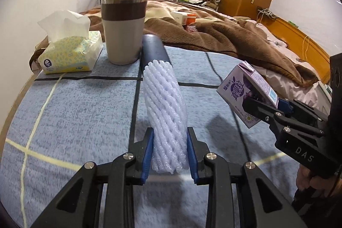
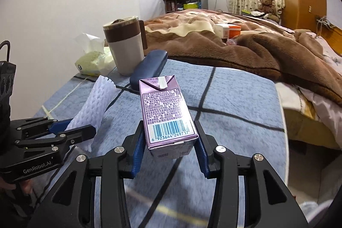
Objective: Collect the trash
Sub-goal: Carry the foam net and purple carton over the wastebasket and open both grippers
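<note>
Tissues in a soft pack point(image 1: 70, 52) printed with yellow and blue rings sit far left on the blue checked table cover point(image 1: 70, 112); a small round logo marks the near end, but its writing is too small to read. Just right of the pack stands a beige cup point(image 1: 124, 29) with a brown band and a lid, and touching its right side lies a dark blue case point(image 1: 155, 46).

Near the middle, the left gripper point(image 1: 170, 153) has its blue pads pressed against both sides of a white foam fruit net point(image 1: 164, 110), squeezing it narrow; the net sticks out forward from the jaws, clear above the cover. The right wrist view shows "GenRobot.AI" printed in white on this gripper's body.

Further right, the right gripper point(image 2: 168, 153) clamps a purple drink carton point(image 2: 166, 114) by its lower end, also lifted off the cover. The carton's back panel carries dense Chinese small print, a blue barcode numbered 6 923644 249717, and a "SIG" mark on the top fold. In the left wrist view its front shows large Chinese characters, and "DAS" is stamped on the right gripper's body.

Beyond the table on the right, a brown blanket point(image 1: 224, 35) lies rumpled over the bed.
</note>
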